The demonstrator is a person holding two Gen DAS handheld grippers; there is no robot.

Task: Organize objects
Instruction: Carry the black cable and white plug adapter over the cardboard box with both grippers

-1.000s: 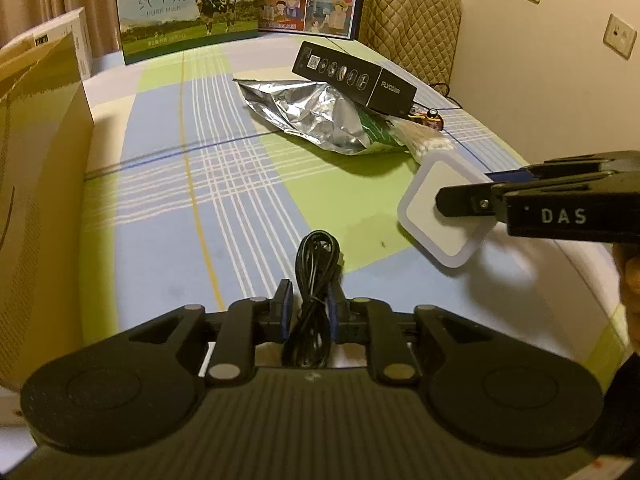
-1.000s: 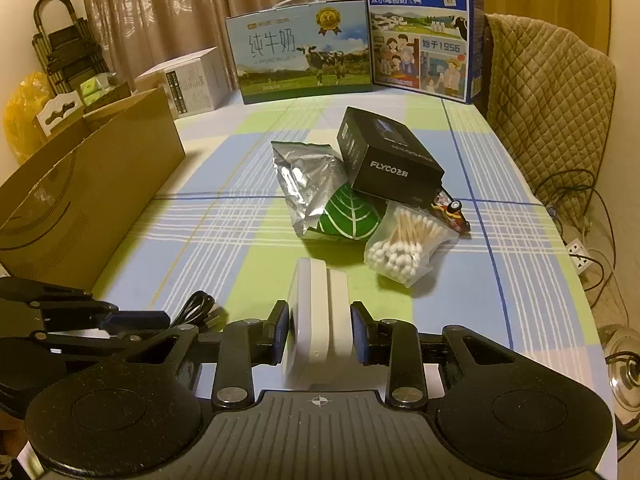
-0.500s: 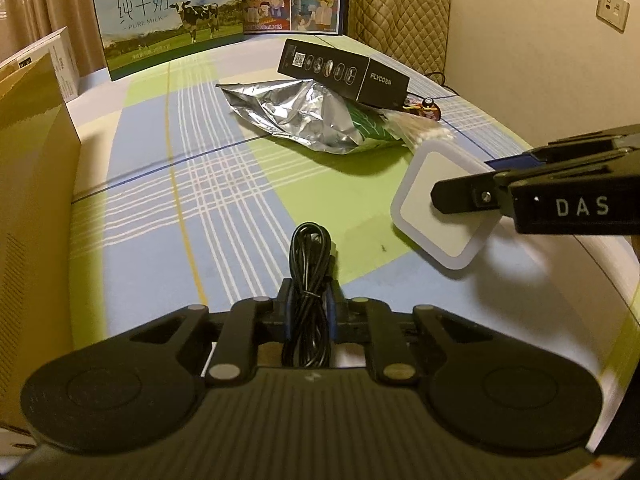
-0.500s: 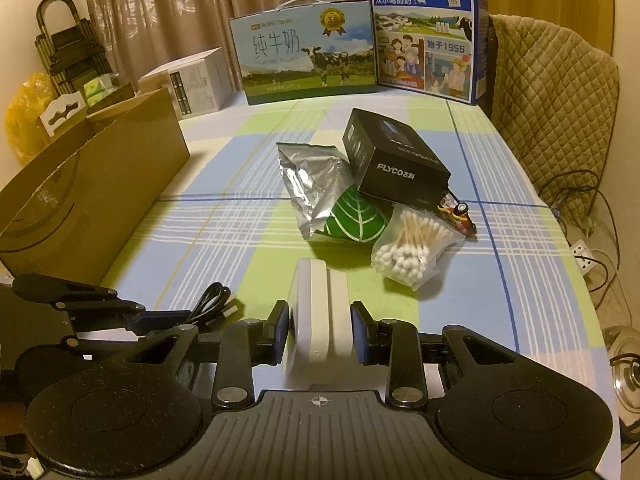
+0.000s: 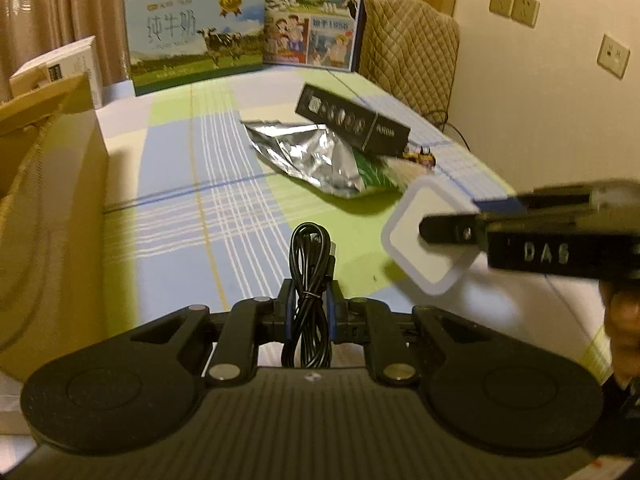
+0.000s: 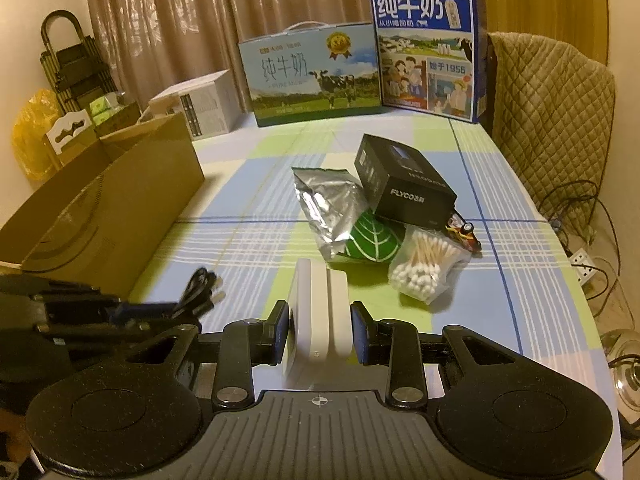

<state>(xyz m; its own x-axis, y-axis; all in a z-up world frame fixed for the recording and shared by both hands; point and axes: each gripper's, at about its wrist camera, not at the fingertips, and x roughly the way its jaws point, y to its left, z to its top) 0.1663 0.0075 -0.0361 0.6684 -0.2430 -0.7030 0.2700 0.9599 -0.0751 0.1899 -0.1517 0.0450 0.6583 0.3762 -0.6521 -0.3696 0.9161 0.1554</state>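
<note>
A coiled black cable [image 5: 310, 280] is pinched between the blue pads of my left gripper [image 5: 308, 306], which is shut on it and holds it above the checked tablecloth [image 5: 180, 216]. My right gripper [image 6: 320, 322] is shut on a white square charger [image 6: 318, 316], held edge-on off the table. In the left wrist view the charger [image 5: 416, 248] and the right gripper [image 5: 452, 230] show at the right. In the right wrist view the left gripper [image 6: 172, 312] and the cable [image 6: 200, 290] show blurred at the lower left.
An open cardboard box [image 6: 104, 216] stands at the left. Mid-table lie a silver foil bag [image 6: 332, 208], a black FLYCO box [image 6: 404, 184], a bag of cotton swabs [image 6: 424, 268] and a small toy [image 6: 464, 232]. Two milk cartons [image 6: 316, 74] stand at the far end.
Both grippers have risen from the table with their loads. The left jaws closed fully on the cable, which now hangs clear of the cloth.
</note>
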